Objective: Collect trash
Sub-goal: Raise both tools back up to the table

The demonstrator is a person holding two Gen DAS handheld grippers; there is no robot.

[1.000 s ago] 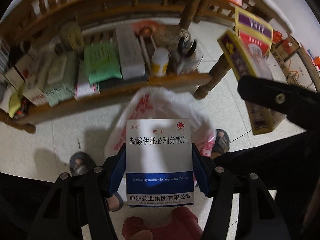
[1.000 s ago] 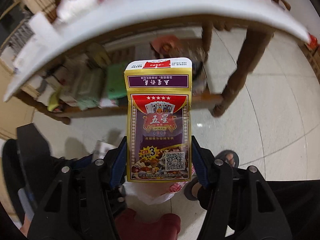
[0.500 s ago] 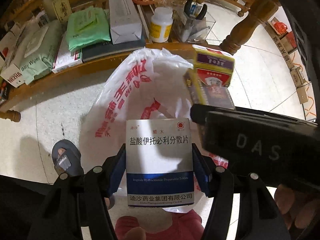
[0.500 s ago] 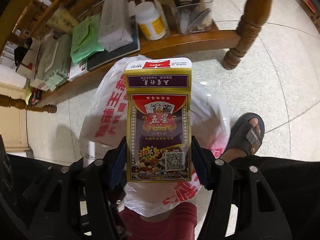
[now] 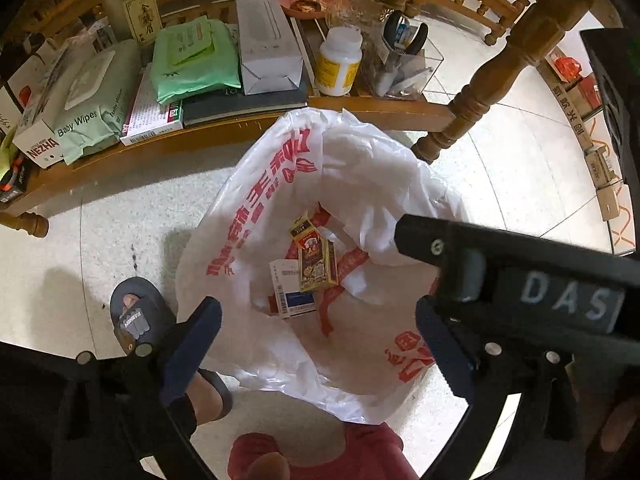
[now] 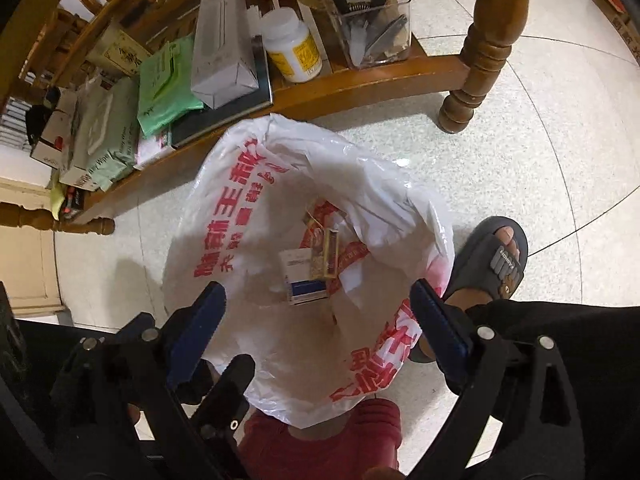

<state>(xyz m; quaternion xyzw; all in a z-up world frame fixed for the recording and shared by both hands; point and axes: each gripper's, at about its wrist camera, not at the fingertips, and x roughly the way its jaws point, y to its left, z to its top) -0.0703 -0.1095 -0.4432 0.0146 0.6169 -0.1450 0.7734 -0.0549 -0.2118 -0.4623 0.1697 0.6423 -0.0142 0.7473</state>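
Observation:
A white plastic bag (image 5: 280,184) with red print stands open on the floor below both grippers. At its bottom lie a yellow-and-purple playing-card box (image 5: 316,258) and, partly under it, a white-and-blue medicine box (image 5: 292,294). My left gripper (image 5: 318,346) hangs over the bag mouth, its jaws opening with nothing between them. The right wrist view shows the same bag (image 6: 224,216), card box (image 6: 325,254) and medicine box (image 6: 304,282). My right gripper (image 6: 318,322) is above them, jaws opening and empty. Its black body (image 5: 520,280) crosses the left wrist view.
A low wooden shelf (image 5: 160,148) behind the bag carries baby wipes (image 5: 92,96), boxes, a white pill bottle (image 5: 338,62) and a clear tub of tools (image 6: 372,20). A turned table leg (image 5: 480,96) stands to the right. A person's slippered feet (image 5: 134,316) (image 6: 496,260) flank the bag.
Both grippers sank toward the bag and their jaws spread. The medicine box left the left jaws and the card box left the right jaws; both now lie inside the bag.

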